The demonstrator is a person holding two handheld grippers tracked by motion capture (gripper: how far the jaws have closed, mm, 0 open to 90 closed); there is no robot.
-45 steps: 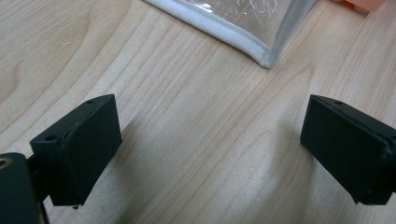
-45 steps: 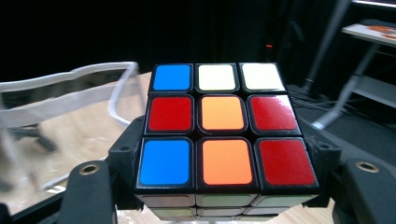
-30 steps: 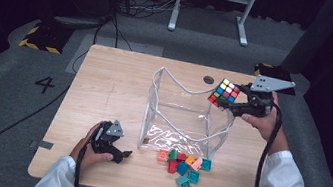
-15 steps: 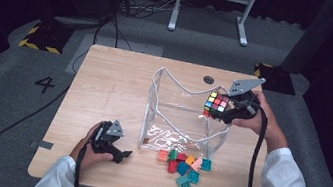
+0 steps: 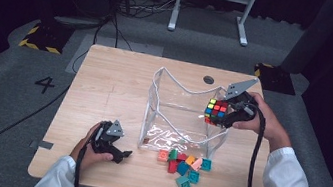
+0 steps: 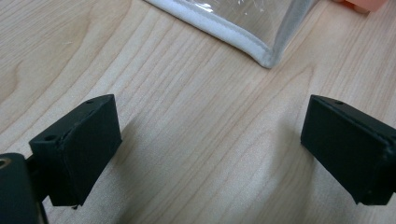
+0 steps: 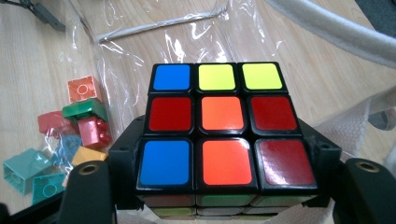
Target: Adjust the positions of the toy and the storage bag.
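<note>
A scrambled Rubik's cube [image 5: 216, 111] [image 7: 219, 135] is clamped between the jaws of my right gripper [image 5: 226, 112], held over the right rim of a clear plastic bag [image 5: 178, 115] with white edging that stands open mid-table. In the right gripper view the bag's transparent wall [image 7: 154, 42] lies just beyond the cube. My left gripper [image 5: 115, 151] [image 6: 210, 149] rests low over bare wood near the front left, jaws wide apart and empty, with the bag's bottom corner [image 6: 264, 58] just ahead of it.
Several loose toy bricks [image 5: 183, 166] [image 7: 70, 135] in red, green, orange and teal lie in front of the bag. The wooden table [image 5: 104, 89] has a round cable hole [image 5: 208, 79] at the back. A white stand [image 5: 211, 4] is on the floor beyond.
My right gripper has carried the cube left and down, from beside the bag's far right corner to over its right rim. The left gripper has stayed put.
</note>
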